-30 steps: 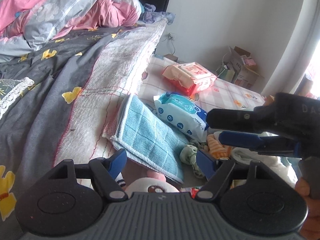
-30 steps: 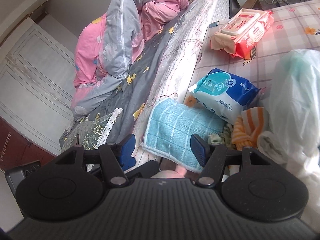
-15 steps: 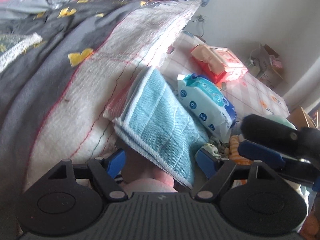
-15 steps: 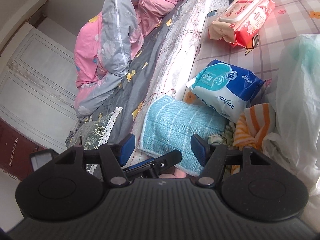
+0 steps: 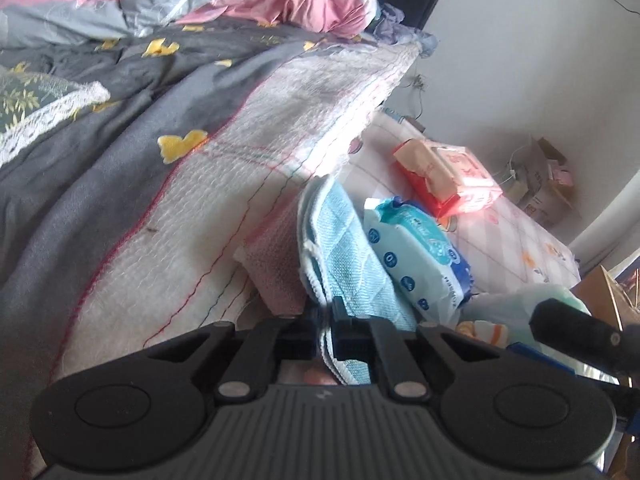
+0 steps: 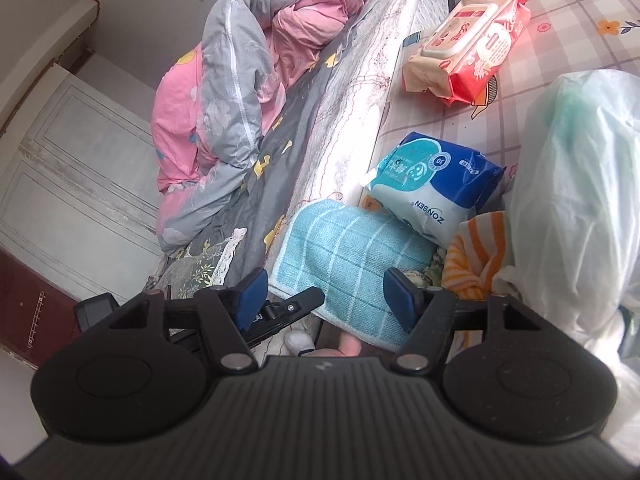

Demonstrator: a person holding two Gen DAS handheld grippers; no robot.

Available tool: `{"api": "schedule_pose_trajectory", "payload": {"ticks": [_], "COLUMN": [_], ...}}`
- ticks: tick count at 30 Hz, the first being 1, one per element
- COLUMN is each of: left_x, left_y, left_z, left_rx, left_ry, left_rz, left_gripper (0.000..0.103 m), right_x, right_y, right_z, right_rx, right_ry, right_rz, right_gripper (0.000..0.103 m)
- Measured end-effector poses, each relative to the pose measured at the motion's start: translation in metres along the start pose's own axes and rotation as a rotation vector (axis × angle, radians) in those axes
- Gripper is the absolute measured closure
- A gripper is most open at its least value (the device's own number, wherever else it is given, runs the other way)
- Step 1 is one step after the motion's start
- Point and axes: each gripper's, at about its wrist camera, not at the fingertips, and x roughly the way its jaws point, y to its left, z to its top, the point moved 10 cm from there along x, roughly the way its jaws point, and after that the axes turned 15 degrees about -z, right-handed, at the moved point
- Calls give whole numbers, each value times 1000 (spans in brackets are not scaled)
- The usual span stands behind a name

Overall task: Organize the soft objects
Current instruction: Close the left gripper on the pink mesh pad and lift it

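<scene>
A bedside mat holds the clutter. The left gripper has just clenched its fingers on the blue towel; the right gripper hangs released. Sorting has barely begun.

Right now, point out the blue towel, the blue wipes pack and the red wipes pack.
blue towel (image 6: 352, 256): right wrist view, middle of its checked face.
blue wipes pack (image 6: 436, 188): right wrist view, centre of its front.
red wipes pack (image 6: 472, 40): right wrist view, top face beside the lid.
</scene>
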Motion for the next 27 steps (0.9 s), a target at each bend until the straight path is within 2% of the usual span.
{"api": "schedule_pose_trajectory", "payload": {"ticks": [5, 9, 12, 16, 20, 22, 23, 25, 27], "left_x": [1, 7, 8, 15, 25, 21, 17, 4, -10], "left_y": [-27, -69, -106, -146, -155, -149, -146, -141, -130], "left_z": [8, 8, -5, -41, -79, -88, -88, -84, -76], "left_rx": [79, 164, 228, 341, 393, 369, 362, 376, 398], "left_ry": [-34, -31, -6, 85, 211, 242, 233, 197, 150], "left_rz": [-38, -130, -221, -320, -370, -391, -400, -409, -397], "left_gripper": [98, 98, 98, 98, 94, 75, 72, 56, 51], "right_x": [-17, -48, -79, -109, -118, -116, -114, -109, -104], "right_y": [-5, -9, -13, -24, -37, -41, -42, -41, -37], "right_z": [3, 13, 24, 34, 35, 33, 32, 28, 27], "right_rx": [11, 17, 15, 17, 37, 47, 50, 50, 47], "right_ry": [-36, -115, -206, -295, -314, -304, -297, -285, -273], "right_rz": [-2, -16, -43, -95, -130, -136, -138, -138, -132], "right_gripper": [39, 39, 38, 36, 35, 35, 35, 35, 35]}}
